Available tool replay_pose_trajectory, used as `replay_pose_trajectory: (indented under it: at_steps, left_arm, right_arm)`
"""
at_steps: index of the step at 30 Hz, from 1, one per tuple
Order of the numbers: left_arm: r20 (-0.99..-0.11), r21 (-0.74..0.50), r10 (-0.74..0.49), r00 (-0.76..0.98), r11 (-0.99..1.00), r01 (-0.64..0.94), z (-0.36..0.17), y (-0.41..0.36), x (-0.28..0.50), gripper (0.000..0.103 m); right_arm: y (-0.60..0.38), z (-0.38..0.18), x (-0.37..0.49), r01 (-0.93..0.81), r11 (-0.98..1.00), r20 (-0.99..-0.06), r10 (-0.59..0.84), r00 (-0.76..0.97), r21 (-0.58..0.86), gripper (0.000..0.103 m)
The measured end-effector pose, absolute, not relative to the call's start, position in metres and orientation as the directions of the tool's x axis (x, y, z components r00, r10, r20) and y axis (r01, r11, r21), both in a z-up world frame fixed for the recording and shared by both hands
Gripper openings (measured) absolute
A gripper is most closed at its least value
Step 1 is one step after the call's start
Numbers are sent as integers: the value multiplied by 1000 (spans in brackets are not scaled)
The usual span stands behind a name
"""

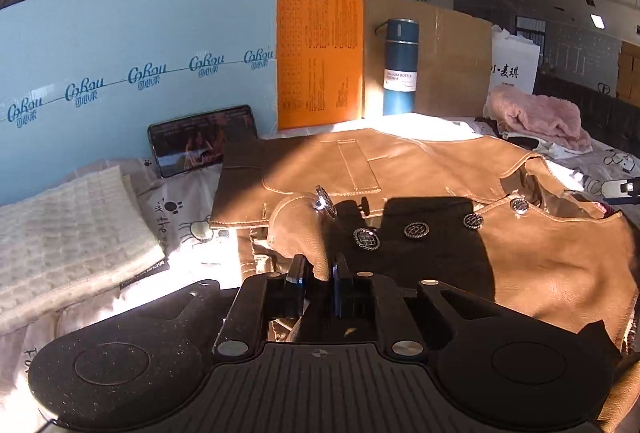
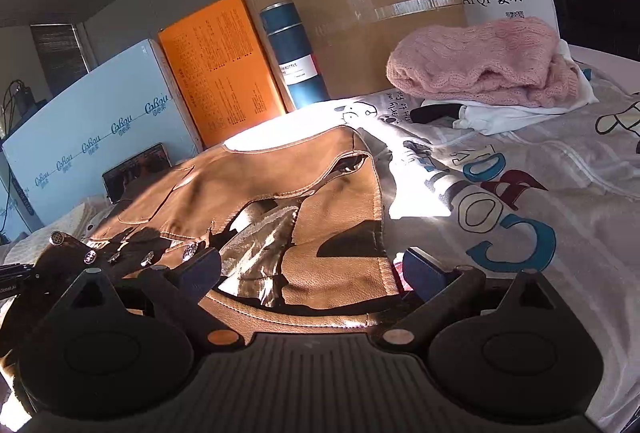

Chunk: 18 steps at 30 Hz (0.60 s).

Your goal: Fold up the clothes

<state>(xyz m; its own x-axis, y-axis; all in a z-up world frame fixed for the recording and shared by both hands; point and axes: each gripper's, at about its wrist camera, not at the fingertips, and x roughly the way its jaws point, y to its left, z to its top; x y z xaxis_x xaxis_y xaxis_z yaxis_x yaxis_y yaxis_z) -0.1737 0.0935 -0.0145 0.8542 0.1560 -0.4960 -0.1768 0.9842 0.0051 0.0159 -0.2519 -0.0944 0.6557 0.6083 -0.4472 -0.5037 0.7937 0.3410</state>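
A tan leather vest [image 1: 420, 169] with round metal buttons [image 1: 366, 237] lies spread on a printed bedsheet. My left gripper [image 1: 319, 271] is shut on a fold of the vest's near left edge, lifted a little. In the right wrist view the same vest [image 2: 280, 169] lies ahead with its shiny lining [image 2: 260, 245] showing. My right gripper [image 2: 312, 265] is open, its fingers either side of the vest's near hem, low over it.
A folded cream knit [image 1: 68, 229] lies left, a phone [image 1: 202, 139] leans on a blue board. A blue bottle [image 1: 400, 67], orange box [image 1: 318, 53] and cardboard box [image 2: 384, 17] stand behind. A pink sweater [image 2: 480, 57] lies at right on the sheet [image 2: 520, 193].
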Motion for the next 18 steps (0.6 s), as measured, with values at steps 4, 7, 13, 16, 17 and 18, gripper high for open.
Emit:
replay_pose_trajectory:
  at_steps: [4, 7, 13, 16, 17, 18]
  left_arm:
    - [-526, 90, 265, 808, 962, -256, -18, 97, -167, 67]
    - [-471, 162, 344, 812, 939, -304, -14, 98, -184, 83]
    - [-323, 104, 263, 909, 965, -242, 5, 89, -250, 99]
    - [-312, 170, 160, 936, 979, -110, 6, 66, -275, 101]
    - [-318, 199, 118, 941, 978, -56, 5, 57, -282, 101]
    - [-325, 226, 75, 943, 974, 1, 4, 48, -288, 101]
  right_arm:
    - [-255, -99, 10, -493, 823, -480, 565, 671, 281, 98]
    - [-259, -108, 2, -479, 865, -511, 484, 711, 153, 98]
    - [-281, -110, -18, -512, 851, -443, 507, 740, 118, 98]
    - [-281, -102, -32, -619, 775, -397, 612, 684, 128, 99]
    - [-278, -100, -38, -662, 740, -391, 647, 654, 118, 100]
    - [-273, -99, -43, -703, 705, -397, 675, 622, 99, 101]
